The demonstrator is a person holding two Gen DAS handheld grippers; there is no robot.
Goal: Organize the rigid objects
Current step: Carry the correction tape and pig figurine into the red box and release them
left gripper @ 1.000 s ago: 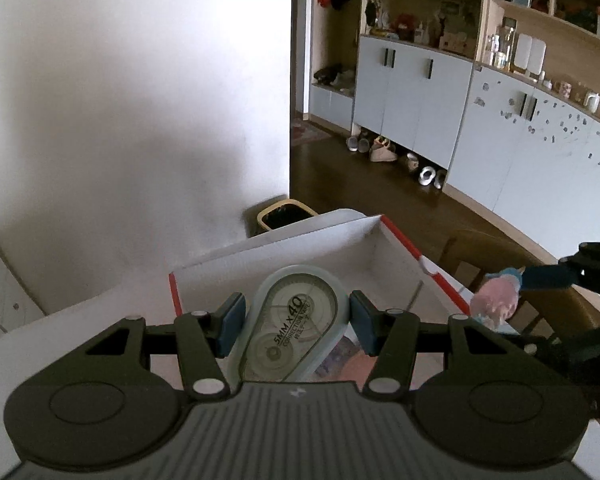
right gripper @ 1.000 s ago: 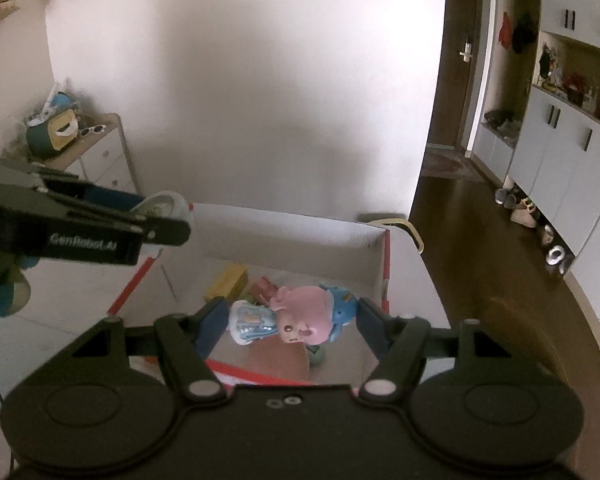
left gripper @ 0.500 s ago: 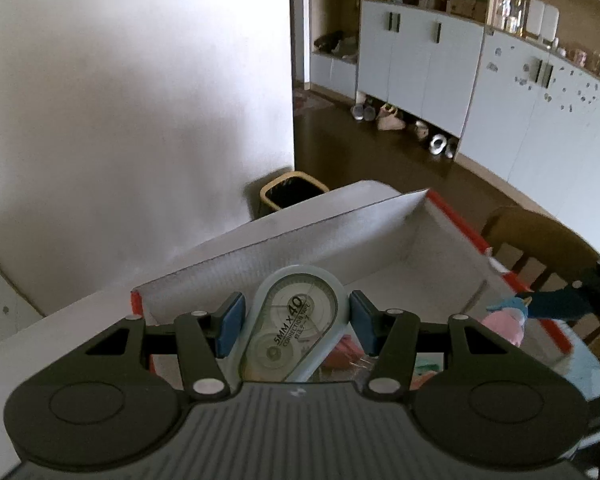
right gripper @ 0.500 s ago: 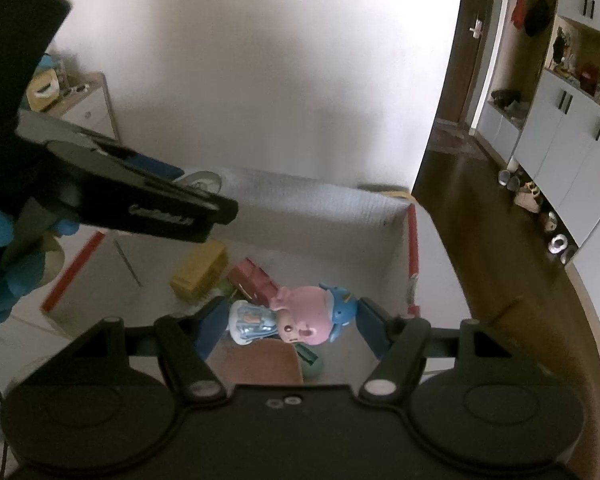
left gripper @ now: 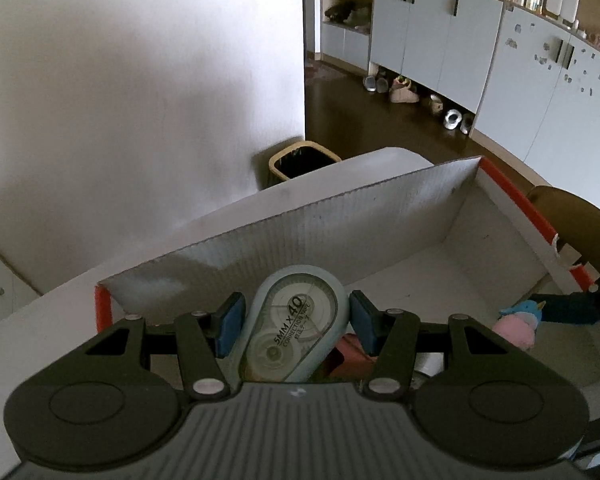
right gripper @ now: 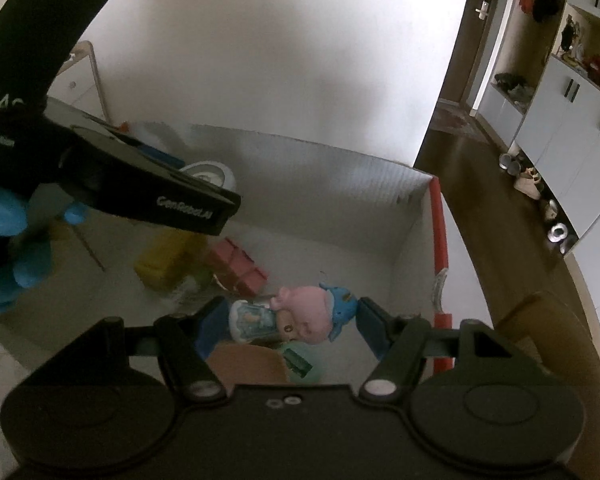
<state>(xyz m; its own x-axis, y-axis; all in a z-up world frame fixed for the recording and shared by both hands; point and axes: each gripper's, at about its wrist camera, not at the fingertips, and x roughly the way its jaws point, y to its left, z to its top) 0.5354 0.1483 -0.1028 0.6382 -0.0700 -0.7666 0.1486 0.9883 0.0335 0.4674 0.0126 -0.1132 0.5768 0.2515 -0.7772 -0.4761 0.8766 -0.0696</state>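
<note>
Inside, box walls ring both loaded tongs.

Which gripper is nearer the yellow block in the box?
Left. The left gripper holds its correction tape just above the yellow block; the right gripper, holding the figurine, is farther off.

Two grippers, one white box, a handful of small items

One correction tape, one pink-and-blue toy figure; in the box: one yellow block, one red block, one brown piece, one green item. One wastebasket stands beyond.
</note>
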